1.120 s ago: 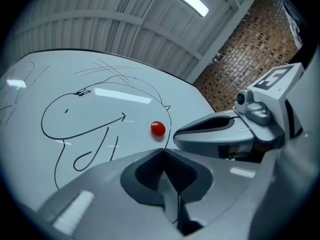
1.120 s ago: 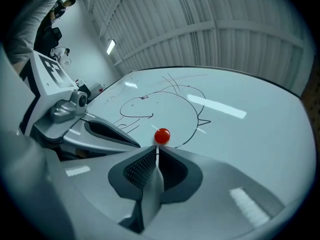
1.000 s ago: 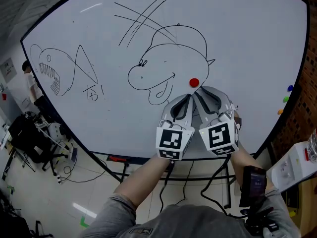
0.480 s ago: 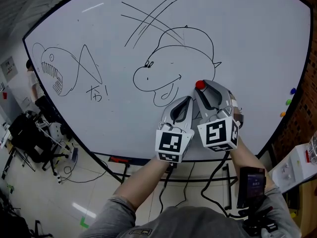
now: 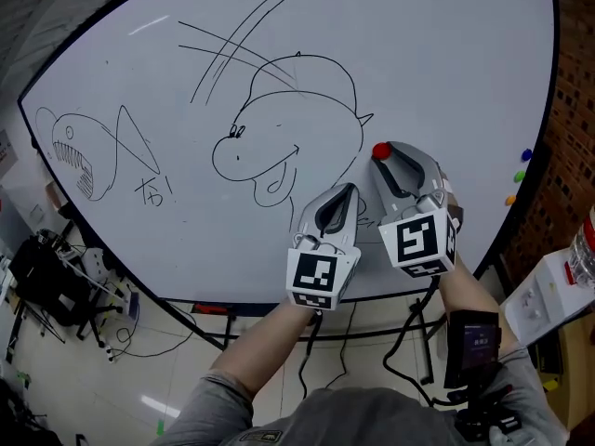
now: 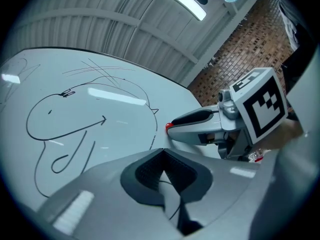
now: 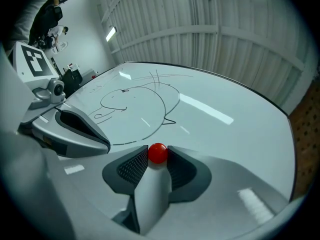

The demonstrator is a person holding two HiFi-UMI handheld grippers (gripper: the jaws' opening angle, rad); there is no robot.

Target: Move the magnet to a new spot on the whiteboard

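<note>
A small red ball magnet (image 5: 381, 150) sits between the fingertips of my right gripper (image 5: 386, 157) against the whiteboard (image 5: 446, 54), just right of the drawn cartoon head (image 5: 279, 119). In the right gripper view both pads touch the magnet (image 7: 158, 153). Those jaws have just been opening wider, and the magnet is now between them. My left gripper (image 5: 350, 191) is beside it on the left, tips together on nothing, near the board below the drawing. The left gripper view shows the shut left gripper (image 6: 162, 151) and the magnet (image 6: 170, 127) at the right gripper's tip.
Three small coloured magnets (image 5: 518, 177) cling near the board's right edge, next to a brick wall (image 5: 567, 137). A fish sketch (image 5: 74, 151) fills the board's left. Below are the board's stand, cables (image 5: 121, 333) and dark equipment (image 5: 37, 268); a white box (image 5: 548, 300) is at right.
My right gripper rose to the magnet, closed round it and carried it rightward past the drawing's pointed tip. The left gripper stayed alongside. The head view shifted.
</note>
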